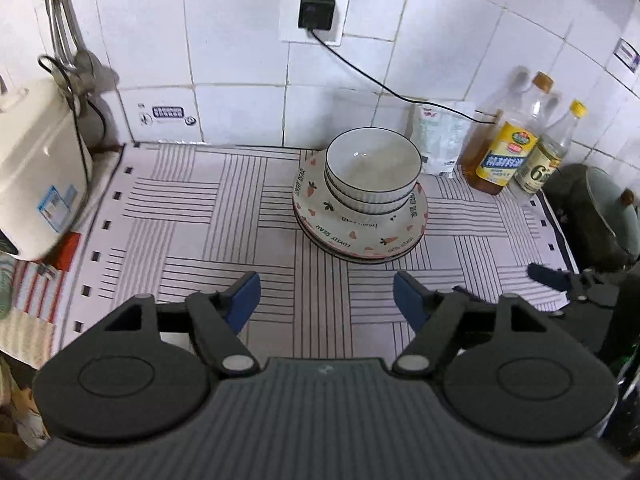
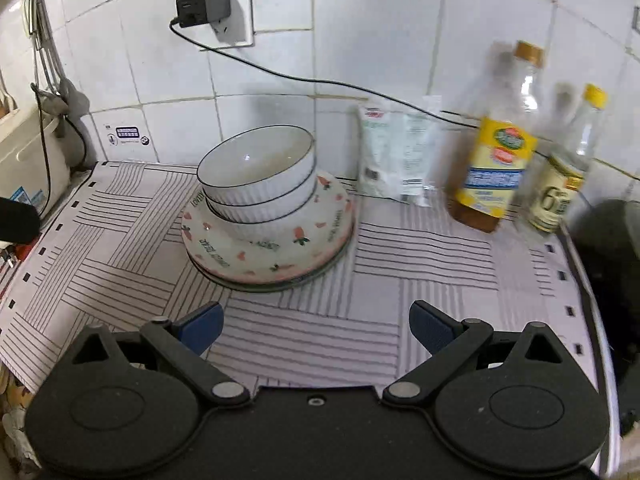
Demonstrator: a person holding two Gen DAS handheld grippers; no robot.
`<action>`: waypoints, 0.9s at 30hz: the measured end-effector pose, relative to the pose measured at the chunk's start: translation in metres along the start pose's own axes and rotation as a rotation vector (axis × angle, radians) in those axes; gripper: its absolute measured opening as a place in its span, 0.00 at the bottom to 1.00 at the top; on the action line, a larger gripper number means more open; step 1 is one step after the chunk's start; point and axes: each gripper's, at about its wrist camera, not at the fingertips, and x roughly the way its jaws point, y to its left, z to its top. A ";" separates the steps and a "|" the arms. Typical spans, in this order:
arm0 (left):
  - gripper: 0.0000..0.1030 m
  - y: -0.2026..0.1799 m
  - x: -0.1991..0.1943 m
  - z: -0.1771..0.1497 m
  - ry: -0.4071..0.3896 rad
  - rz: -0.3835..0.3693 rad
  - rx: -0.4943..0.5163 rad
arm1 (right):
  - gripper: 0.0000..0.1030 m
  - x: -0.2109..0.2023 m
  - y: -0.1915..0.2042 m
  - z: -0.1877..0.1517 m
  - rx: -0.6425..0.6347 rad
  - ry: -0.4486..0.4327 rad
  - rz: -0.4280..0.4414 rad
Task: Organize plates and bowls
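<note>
We see the left gripper with its blue pads spread wide and nothing between them, only the striped mat below. The right gripper is likewise spread, its pads holding and touching nothing; in the left wrist view one of its blue tips shows at the right edge, near the mat's border. Both sets of tongs hang on the near side of the counter, apart from the crockery. The stack of white ribbed bowls sits nested on the pile of carrot-and-heart plates, which rests on the mat toward the far side, close to the tiled wall. Right of the stack stand a white packet, an oil bottle and a smaller yellow-capped bottle. A white appliance stands at the left.
</note>
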 end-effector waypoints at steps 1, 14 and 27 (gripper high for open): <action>0.81 0.000 -0.005 -0.003 -0.006 0.009 0.006 | 0.98 -0.008 0.000 -0.002 0.006 -0.006 -0.010; 0.92 -0.003 -0.044 -0.035 -0.061 0.112 0.054 | 0.98 -0.108 0.008 -0.015 0.137 -0.059 -0.024; 0.92 -0.004 -0.068 -0.074 -0.109 0.146 0.093 | 0.98 -0.152 0.020 -0.039 0.110 -0.134 -0.079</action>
